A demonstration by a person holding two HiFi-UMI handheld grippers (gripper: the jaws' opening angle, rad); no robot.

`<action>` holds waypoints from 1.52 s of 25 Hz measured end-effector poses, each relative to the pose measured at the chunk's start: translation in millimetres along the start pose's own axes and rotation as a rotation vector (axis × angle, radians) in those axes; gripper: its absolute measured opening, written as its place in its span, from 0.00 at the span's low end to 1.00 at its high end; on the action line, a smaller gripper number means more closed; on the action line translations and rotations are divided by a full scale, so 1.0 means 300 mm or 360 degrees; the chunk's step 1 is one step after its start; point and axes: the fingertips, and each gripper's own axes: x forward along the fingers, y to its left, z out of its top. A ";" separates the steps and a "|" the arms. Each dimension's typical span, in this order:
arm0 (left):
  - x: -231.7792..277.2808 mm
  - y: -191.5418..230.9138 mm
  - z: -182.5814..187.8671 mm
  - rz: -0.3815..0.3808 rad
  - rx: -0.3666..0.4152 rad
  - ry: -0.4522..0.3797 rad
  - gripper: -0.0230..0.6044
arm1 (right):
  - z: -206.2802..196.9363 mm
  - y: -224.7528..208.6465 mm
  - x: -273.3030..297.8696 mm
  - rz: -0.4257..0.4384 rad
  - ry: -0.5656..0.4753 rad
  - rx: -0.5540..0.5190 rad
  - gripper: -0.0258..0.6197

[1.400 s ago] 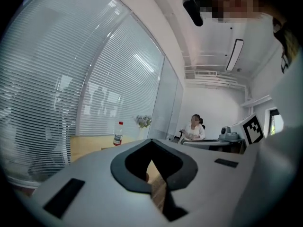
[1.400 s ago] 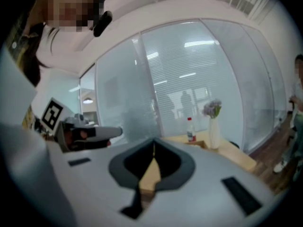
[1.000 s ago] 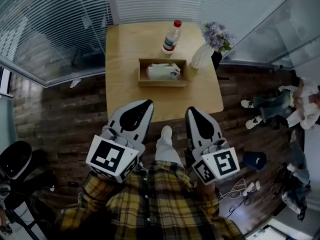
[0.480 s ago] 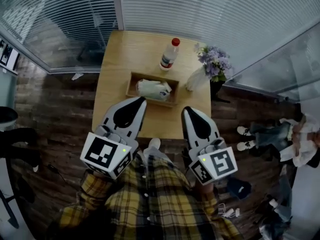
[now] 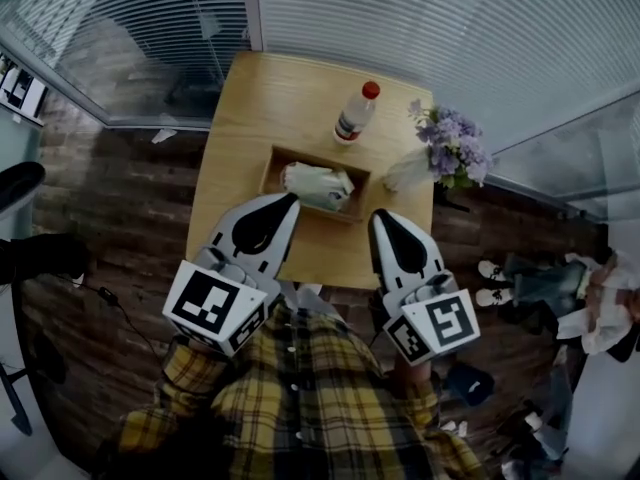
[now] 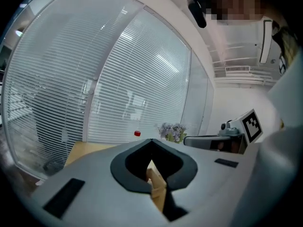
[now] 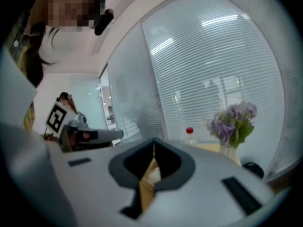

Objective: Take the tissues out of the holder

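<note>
A white tissue pack lies in an open wooden holder on a small wooden table. My left gripper is shut and empty, its tip just short of the holder's near left corner. My right gripper, also shut and empty, reaches over the table's near edge beside the holder's near right corner. In the left gripper view the closed tips frame a strip of the holder. Below the closed tips in the right gripper view, the holder's wood and a bit of white tissue show.
A clear bottle with a red cap stands behind the holder. A vase of purple flowers stands at the table's right corner. Glass walls with blinds close in the far side. Someone's legs and shoes are on the dark wood floor at right.
Both grippers have moved toward the table, and their tips now sit close to the holder. The table and holder appear nearer and turned slightly in the head view.
</note>
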 end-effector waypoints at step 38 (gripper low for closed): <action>0.130 0.216 0.062 -0.0096 -0.0126 -0.0005 0.05 | 0.050 -0.014 0.295 0.0076 0.0266 -0.0134 0.15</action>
